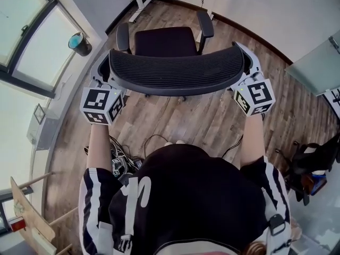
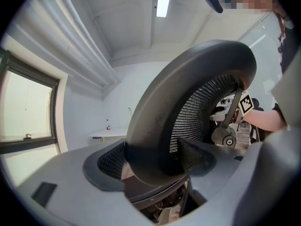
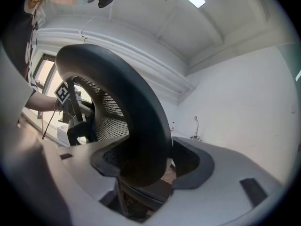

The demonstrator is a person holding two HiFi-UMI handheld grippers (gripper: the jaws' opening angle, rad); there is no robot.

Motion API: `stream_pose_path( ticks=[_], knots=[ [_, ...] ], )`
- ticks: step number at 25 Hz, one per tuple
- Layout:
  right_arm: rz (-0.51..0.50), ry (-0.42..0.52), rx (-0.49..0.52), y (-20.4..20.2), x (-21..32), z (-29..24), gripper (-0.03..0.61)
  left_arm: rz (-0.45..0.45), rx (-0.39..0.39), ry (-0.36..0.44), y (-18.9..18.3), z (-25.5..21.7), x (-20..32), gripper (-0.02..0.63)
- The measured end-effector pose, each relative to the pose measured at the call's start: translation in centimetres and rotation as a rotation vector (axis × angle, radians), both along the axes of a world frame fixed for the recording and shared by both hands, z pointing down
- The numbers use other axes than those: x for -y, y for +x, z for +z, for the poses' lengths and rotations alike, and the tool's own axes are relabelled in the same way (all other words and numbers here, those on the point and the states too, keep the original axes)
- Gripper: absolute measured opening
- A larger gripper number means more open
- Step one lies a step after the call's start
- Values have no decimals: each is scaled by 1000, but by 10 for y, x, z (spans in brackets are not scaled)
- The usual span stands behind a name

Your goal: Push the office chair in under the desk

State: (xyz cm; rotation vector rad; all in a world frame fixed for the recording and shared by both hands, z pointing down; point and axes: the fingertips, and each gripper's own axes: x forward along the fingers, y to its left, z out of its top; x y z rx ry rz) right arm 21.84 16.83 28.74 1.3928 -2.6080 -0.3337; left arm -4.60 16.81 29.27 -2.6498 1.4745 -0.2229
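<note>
Black mesh office chair (image 1: 164, 42) stands on the wood floor (image 1: 180, 122), seat facing away from the person, short of what look like white desk legs (image 1: 139, 1) just beyond it; it's not yet tucked in. The chair's curved backrest (image 1: 175, 70) is the part nearest the person. The left gripper (image 1: 104, 72) straddles the backrest rim's left end, released, jaws spread about as wide as they go, pads (image 2: 110, 163) either side of the rim w/o squeezing. The right gripper (image 1: 248, 70) straddles the right end likewise, unclenched, w/ a sliver of gap at one pad (image 3: 190, 161). To do the push well, prob.: press level & evenly on both ends so the chair rolls straight rather than swivels; aim the seat btwn the desk legs; watch the armrests (image 1: 205, 25) vs. the desk edge; go slow, bc loose jaws could slip off the rim.
</note>
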Motion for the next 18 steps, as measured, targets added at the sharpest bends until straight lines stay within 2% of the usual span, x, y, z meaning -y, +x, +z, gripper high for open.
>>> stream_pose_path(
  ticks=[5,18],
  knots=[
    [-10,-6,15,3,7,1,261,-19,1,-27,3,2,3,330],
    [-43,-7,72,15,13,3,264,-62,-1,-36,13,2,4,333]
  ],
)
